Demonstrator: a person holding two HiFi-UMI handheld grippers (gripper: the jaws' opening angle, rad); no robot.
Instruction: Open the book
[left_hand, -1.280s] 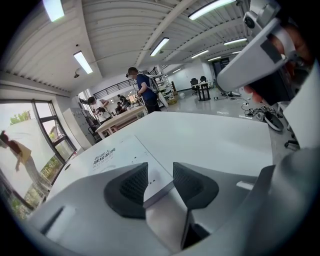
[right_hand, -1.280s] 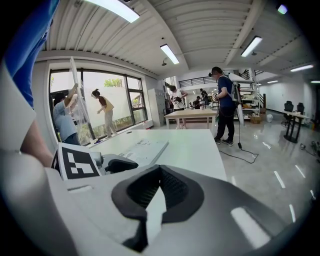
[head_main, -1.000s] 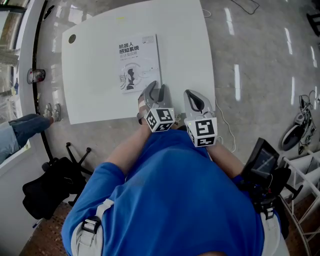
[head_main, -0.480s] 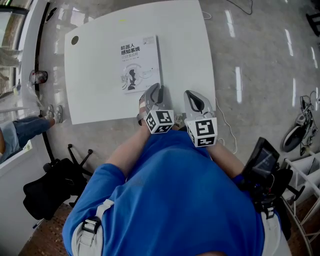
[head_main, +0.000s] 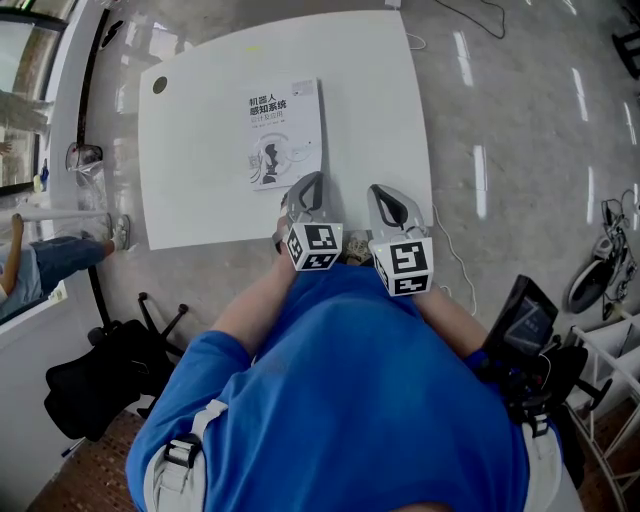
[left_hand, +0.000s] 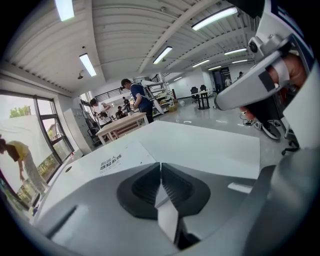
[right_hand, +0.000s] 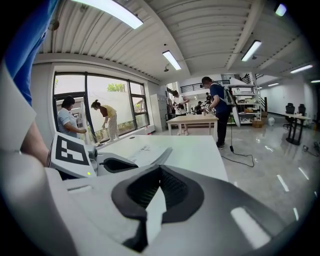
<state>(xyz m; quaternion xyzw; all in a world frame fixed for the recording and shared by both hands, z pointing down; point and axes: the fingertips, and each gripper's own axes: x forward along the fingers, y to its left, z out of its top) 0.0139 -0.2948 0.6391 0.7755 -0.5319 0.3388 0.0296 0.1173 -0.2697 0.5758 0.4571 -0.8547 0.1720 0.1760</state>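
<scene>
Approach step: my left gripper (head_main: 306, 186) has just clenched its jaws on nothing; my right gripper (head_main: 389, 197) is clenched too, empty. The closed book (head_main: 285, 133) lies just ahead of my left fingertips. Next I must catch its cover edge.

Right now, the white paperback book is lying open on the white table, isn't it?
Not quite. The white paperback book is closed, not open: its front cover faces up with the printed title showing. It does lie flat on the white table. The head view shows this.
</scene>
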